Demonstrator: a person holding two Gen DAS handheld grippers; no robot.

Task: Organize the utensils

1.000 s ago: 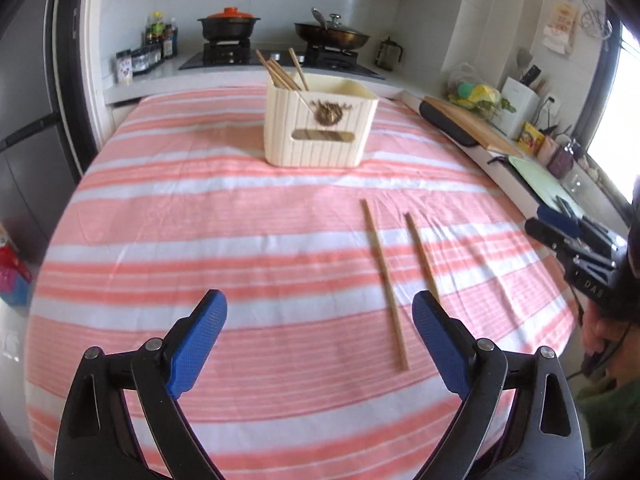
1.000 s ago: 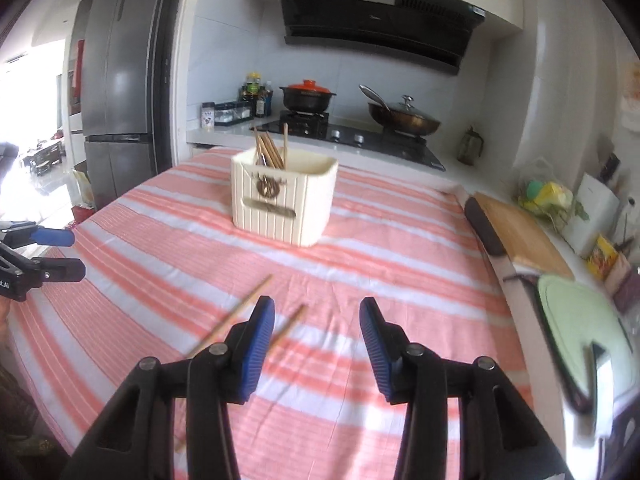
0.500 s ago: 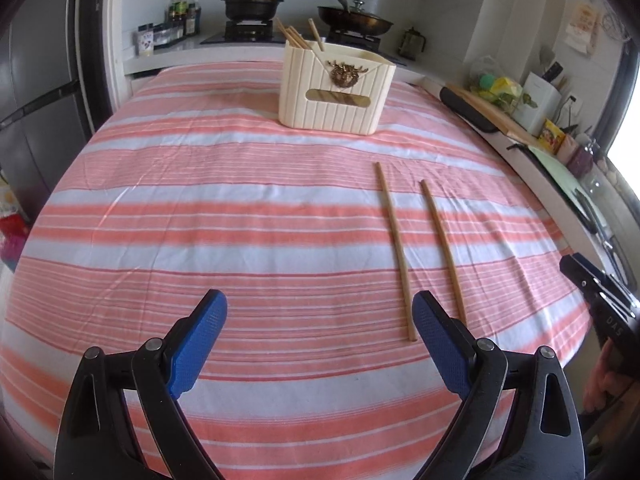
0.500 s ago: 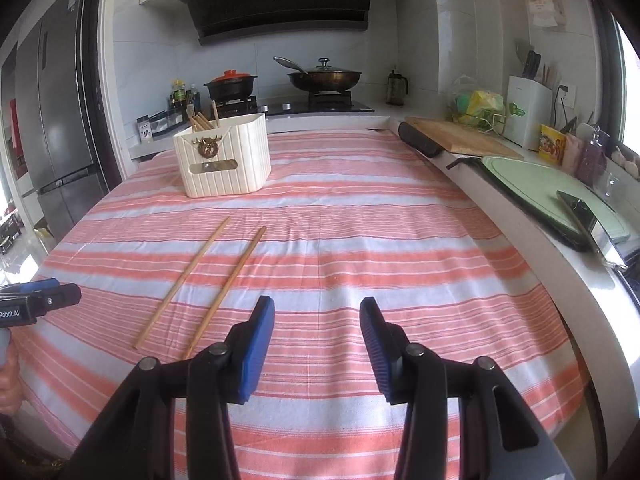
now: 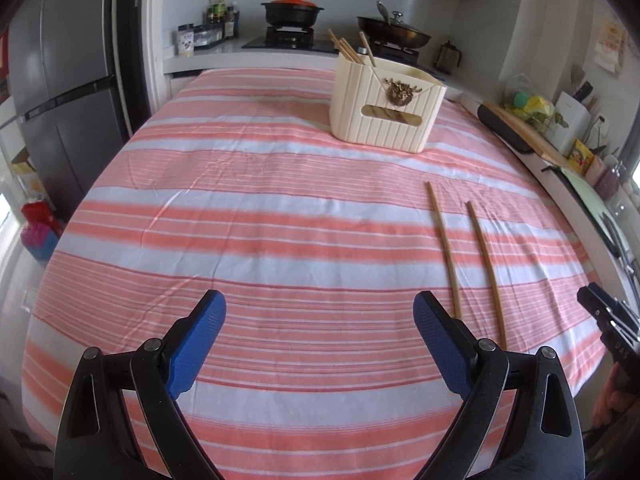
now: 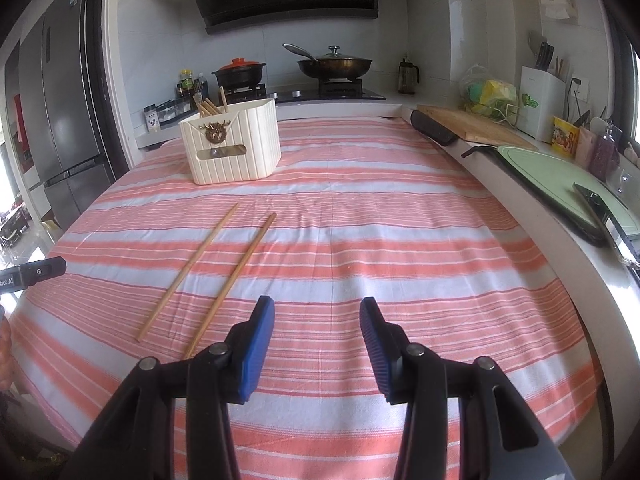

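Observation:
Two wooden chopsticks lie side by side on the striped tablecloth: one point(image 5: 445, 249) and the other point(image 5: 486, 270) in the left wrist view, and again one point(image 6: 188, 271) and the other point(image 6: 234, 281) in the right wrist view. A cream utensil holder point(image 5: 384, 116) with several chopsticks in it stands farther back; it also shows in the right wrist view point(image 6: 232, 146). My left gripper point(image 5: 320, 340) is open and empty, left of the chopsticks' near ends. My right gripper point(image 6: 317, 340) is open and empty, right of them.
The table point(image 6: 400, 240) has a pink and white striped cloth. A counter along the right edge holds a wooden cutting board point(image 6: 472, 124), a green board point(image 6: 560, 172) and a knife block point(image 6: 542, 100). A stove with pots point(image 6: 332, 66) stands behind. A fridge point(image 5: 60, 100) is at the left.
Both grippers drew back toward the table's near edge and turned, so the chopsticks and holder shifted in both views. Both jaws stayed open and the chopsticks have not moved.

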